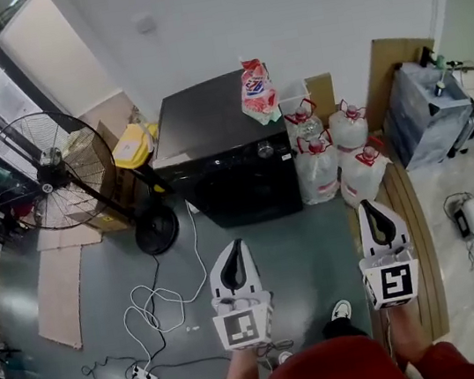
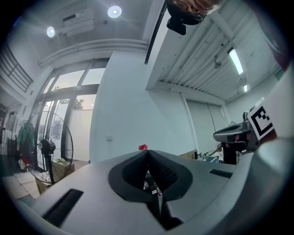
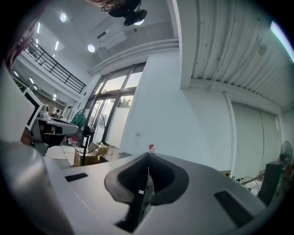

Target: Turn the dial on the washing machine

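Probably the dial (image 1: 264, 148) is a stiff, smooth round knob, so it should be pinched across its rim. It sits at the upper right corner of the front of the black washing machine (image 1: 235, 180). The left gripper (image 1: 236, 248) and the right gripper (image 1: 368, 208) have their jaws together and hold nothing. The dial lies ahead of them, well apart.

Grey-green floor (image 1: 317, 243). Black washing machine (image 1: 234, 171) stands ahead of the jaws, water jugs (image 1: 340, 163) ahead-right. Fan base (image 1: 156, 231), white cable (image 1: 161, 299) & power strip (image 1: 144, 375) lie left of the jaws, wood board (image 1: 414, 227) to the right.
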{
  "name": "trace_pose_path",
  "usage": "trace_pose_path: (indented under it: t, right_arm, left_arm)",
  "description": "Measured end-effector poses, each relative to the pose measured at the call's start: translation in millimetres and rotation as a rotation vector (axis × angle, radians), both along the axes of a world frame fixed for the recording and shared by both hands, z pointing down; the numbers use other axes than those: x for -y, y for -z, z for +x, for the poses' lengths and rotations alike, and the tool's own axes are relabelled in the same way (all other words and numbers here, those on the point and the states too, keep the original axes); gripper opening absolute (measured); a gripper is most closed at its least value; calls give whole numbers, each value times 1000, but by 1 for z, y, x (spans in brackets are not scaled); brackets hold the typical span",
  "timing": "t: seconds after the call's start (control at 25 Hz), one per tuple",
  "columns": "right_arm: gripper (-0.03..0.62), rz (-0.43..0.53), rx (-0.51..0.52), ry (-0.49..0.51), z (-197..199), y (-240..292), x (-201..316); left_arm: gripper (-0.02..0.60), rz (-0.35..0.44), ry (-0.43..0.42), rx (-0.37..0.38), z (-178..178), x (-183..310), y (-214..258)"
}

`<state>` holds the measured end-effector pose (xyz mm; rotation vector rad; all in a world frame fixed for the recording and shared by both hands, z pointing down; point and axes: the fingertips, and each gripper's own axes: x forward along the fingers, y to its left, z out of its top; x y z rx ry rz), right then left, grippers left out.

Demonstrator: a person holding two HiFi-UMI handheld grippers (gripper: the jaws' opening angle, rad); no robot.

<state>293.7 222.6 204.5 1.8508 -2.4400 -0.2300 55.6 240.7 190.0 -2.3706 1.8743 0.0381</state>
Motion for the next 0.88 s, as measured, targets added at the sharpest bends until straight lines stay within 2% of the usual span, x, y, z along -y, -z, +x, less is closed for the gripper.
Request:
trace_pose_path:
  t: [0.2,0.52,0.68,0.88]
  right_arm:
    - [9,-9,15,-28,47,-1,34]
    - [9,-19,40,-3,99,-13,88]
    - [9,-33,74,18,108,-24,112]
    - [9,-49,68,67,100,-33,137]
  left_arm:
    - [9,4,-18,6,46,37,2]
    - [9,13,-1,26,103,84,1]
    - [9,16,27,38,114,99,1]
    - [9,-1,62,40,112,113,-8]
